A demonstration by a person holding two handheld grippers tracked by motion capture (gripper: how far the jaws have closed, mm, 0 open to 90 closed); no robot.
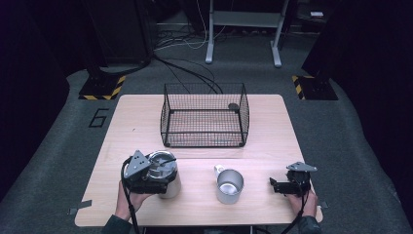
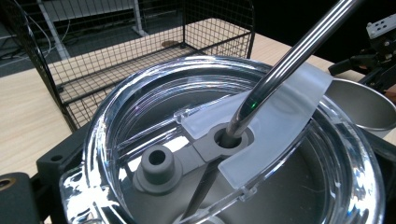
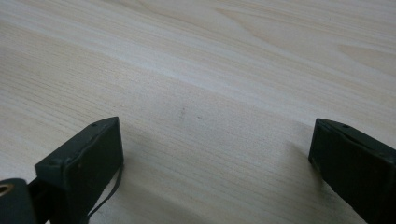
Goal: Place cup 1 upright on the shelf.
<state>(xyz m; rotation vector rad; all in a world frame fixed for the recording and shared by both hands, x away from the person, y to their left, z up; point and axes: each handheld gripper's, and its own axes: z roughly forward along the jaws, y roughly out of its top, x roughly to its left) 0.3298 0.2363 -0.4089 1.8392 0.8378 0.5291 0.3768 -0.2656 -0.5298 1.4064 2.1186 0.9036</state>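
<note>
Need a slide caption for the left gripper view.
Left tongs around a steel tumbler with clear lid and metal straw, wire basket behind.

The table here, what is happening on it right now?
A person holds a gripper in each hand. The left gripper is closed around a steel tumbler with a clear lid and a metal straw. The right gripper rests open on the table, beside a steel mug. A wire basket stands behind.
</note>
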